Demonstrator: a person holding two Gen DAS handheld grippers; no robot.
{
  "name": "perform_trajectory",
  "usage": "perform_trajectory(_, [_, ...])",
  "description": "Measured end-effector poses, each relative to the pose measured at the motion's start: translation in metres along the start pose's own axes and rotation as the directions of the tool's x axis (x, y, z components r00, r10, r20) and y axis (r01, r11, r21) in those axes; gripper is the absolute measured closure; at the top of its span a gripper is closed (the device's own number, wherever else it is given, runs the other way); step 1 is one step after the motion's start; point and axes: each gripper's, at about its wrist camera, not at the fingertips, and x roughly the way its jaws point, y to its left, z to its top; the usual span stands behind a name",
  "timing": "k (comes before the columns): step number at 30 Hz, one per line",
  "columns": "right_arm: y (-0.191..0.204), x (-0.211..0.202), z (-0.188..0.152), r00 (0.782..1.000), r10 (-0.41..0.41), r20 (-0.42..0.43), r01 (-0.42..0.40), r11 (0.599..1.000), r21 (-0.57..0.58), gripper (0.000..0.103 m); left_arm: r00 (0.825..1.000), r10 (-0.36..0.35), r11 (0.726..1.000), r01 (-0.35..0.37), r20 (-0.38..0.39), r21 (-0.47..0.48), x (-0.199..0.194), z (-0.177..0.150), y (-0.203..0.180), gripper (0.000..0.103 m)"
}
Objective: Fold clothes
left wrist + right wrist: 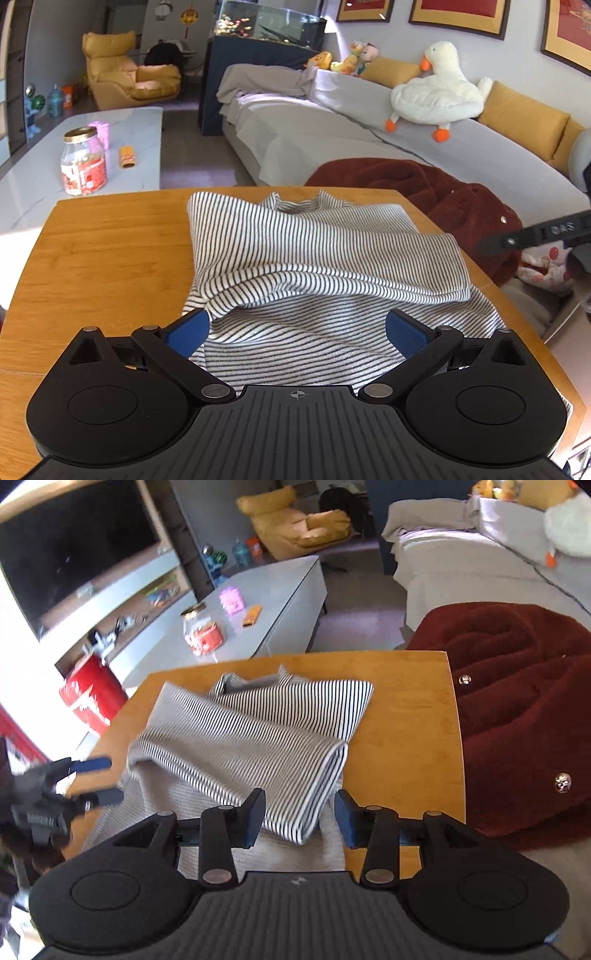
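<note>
A black-and-white striped top (306, 258) lies partly folded on the wooden table (110, 251), its collar at the far edge and a sleeve laid across the body. My left gripper (297, 325) is open wide just above the garment's near hem, nothing between its blue pads. In the right wrist view the striped top (251, 734) lies ahead, and my right gripper (300, 819) is open over the folded sleeve's near corner, holding nothing. The left gripper (98, 781) shows at the left edge, open. The right gripper's finger (532, 232) pokes in from the right in the left wrist view.
A dark red fleece garment (517, 709) is heaped on the grey sofa (369, 133) right of the table. A white goose plush (439, 92) sits on the sofa back. A low white table (44, 166) at left carries a jar (83, 160).
</note>
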Motion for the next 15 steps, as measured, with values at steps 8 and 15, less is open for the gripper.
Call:
perform_trajectory(8, [0.030, 0.009, 0.049, 0.982, -0.011, 0.191, 0.036, 0.991, -0.128, 0.091, 0.999, 0.048, 0.999, -0.048, -0.006, 0.015, -0.004, 0.002, 0.004, 0.000])
perform_trajectory(15, [0.049, -0.011, 0.107, 0.945, 0.034, 0.325, 0.029, 0.981, -0.189, 0.091, 0.997, -0.012, 1.000, 0.011, 0.077, 0.009, 0.003, 0.031, -0.003, 0.000])
